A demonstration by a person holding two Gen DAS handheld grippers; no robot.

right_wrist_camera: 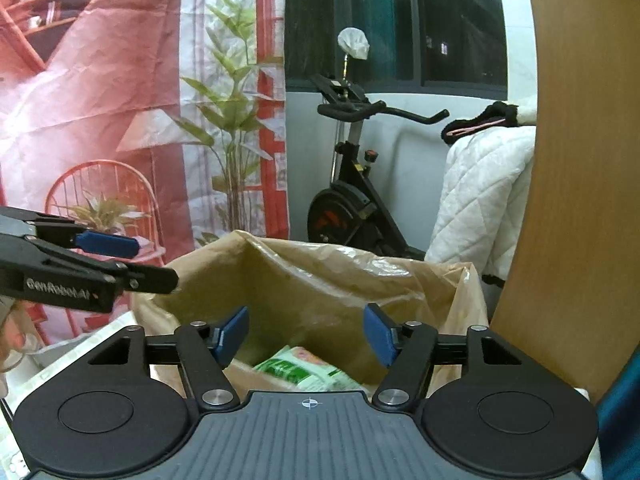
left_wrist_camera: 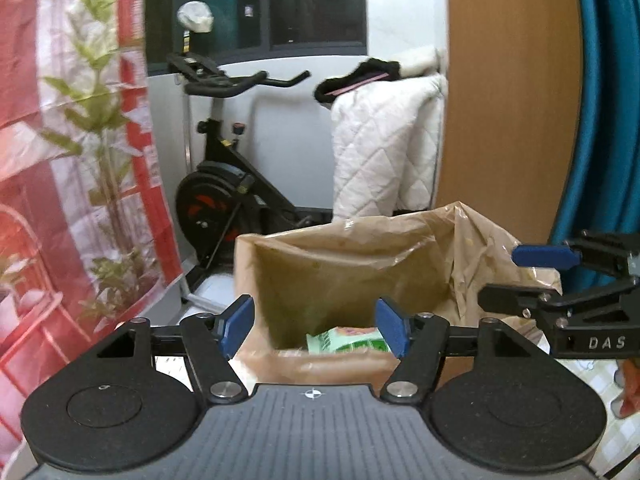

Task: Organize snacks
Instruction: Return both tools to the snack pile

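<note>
Two hand-held grippers are held at the mouth of a brown paper bag, and neither is seen to carry anything. The left gripper is shown with its blue pads spread apart and only air between them; the right gripper is likewise parted and empty, its pads clear of the bag's rim. In each wrist view the other gripper is seen reaching in from the side, just beside the bag's upper edge.

Just past the fingertips, a green-and-white snack packet is seen lying low inside the bag, tilted against the near wall. It is touched by neither gripper. One snack at least is therefore judged to be stowed. Whether more packets lie beneath it cannot be told, since the bag's floor is hidden by the gripper bodies. No other loose snacks can be made out with certainty on the light tabletop, so what remains cannot be judged from these views.

Further off, an exercise bike, a white quilted cover and a printed red backdrop are seen
</note>
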